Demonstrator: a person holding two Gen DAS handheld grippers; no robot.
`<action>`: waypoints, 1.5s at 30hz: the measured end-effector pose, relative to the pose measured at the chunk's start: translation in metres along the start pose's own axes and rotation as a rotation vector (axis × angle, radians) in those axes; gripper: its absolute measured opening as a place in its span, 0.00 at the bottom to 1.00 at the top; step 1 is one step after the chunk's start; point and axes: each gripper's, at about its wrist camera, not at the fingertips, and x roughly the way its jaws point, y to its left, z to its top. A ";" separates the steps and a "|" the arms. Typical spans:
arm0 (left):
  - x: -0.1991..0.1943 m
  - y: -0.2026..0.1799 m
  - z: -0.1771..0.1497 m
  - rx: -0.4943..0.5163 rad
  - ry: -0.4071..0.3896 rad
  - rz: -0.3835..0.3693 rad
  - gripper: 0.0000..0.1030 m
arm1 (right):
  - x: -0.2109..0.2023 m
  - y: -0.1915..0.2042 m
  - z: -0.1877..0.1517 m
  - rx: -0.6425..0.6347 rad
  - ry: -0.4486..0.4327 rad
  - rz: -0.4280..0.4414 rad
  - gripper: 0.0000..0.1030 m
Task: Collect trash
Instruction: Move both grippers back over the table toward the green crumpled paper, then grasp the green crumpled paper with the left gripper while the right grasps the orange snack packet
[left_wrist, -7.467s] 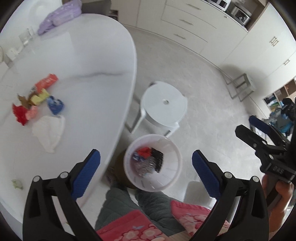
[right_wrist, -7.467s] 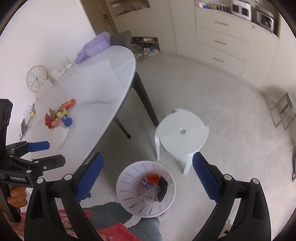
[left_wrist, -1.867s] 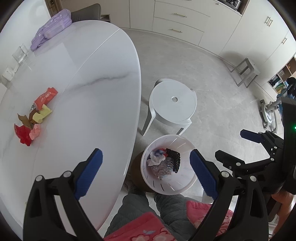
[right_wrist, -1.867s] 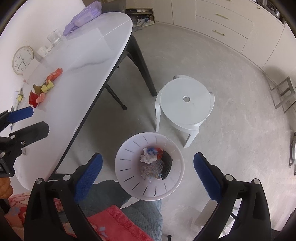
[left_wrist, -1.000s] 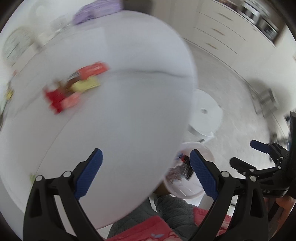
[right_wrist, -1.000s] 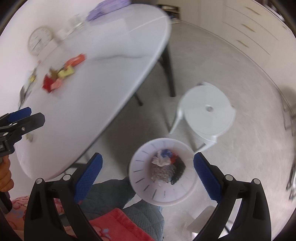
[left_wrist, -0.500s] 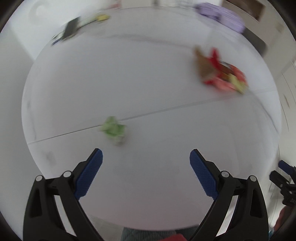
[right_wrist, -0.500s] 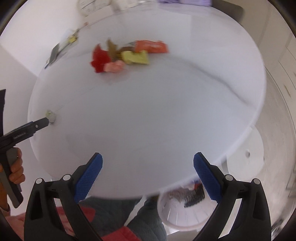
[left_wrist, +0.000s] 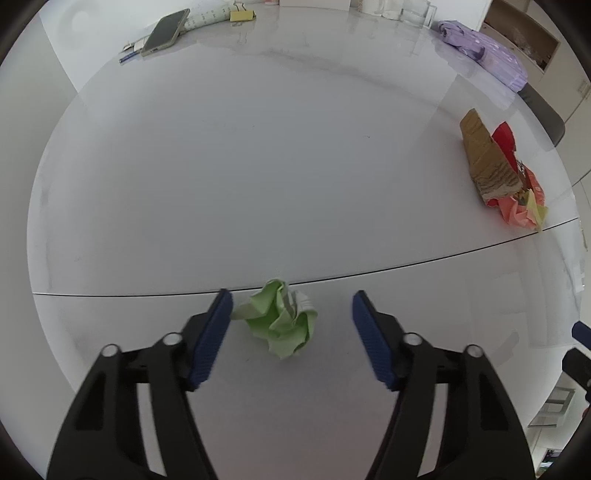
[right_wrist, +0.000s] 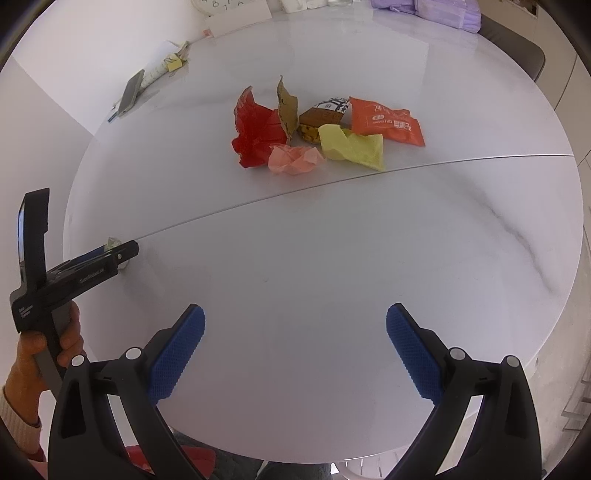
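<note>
A crumpled green paper ball (left_wrist: 282, 319) lies on the white table (left_wrist: 258, 166), between the fingers of my left gripper (left_wrist: 291, 314), which is open around it without touching; the gripper also shows in the right wrist view (right_wrist: 110, 254). A pile of trash sits farther off: red wrapper (right_wrist: 256, 129), brown cardboard (right_wrist: 287, 107), pink paper (right_wrist: 293, 158), yellow paper (right_wrist: 351, 146), orange packet (right_wrist: 386, 122). The pile also shows in the left wrist view (left_wrist: 495, 166). My right gripper (right_wrist: 295, 343) is open and empty above the table's near part.
A phone (left_wrist: 164, 27), a pen and a yellow clip (left_wrist: 242, 15) lie at the far edge. A purple bag (left_wrist: 484, 59) lies at the back right. A clock and a card stand at the back in the right wrist view (right_wrist: 236, 11).
Both grippers swung from over the waste basket to over the table. My left gripper has come down around the green paper ball and its fingers have narrowed.
</note>
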 end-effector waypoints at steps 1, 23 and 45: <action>0.002 -0.003 0.000 -0.001 0.000 0.007 0.45 | 0.000 0.000 -0.001 0.001 0.001 0.000 0.95; -0.051 -0.109 0.045 0.289 -0.053 -0.153 0.30 | -0.030 -0.062 0.028 0.066 -0.049 -0.062 0.95; -0.012 -0.172 0.113 0.393 0.013 -0.224 0.31 | 0.067 -0.077 0.173 -0.911 0.314 0.045 0.78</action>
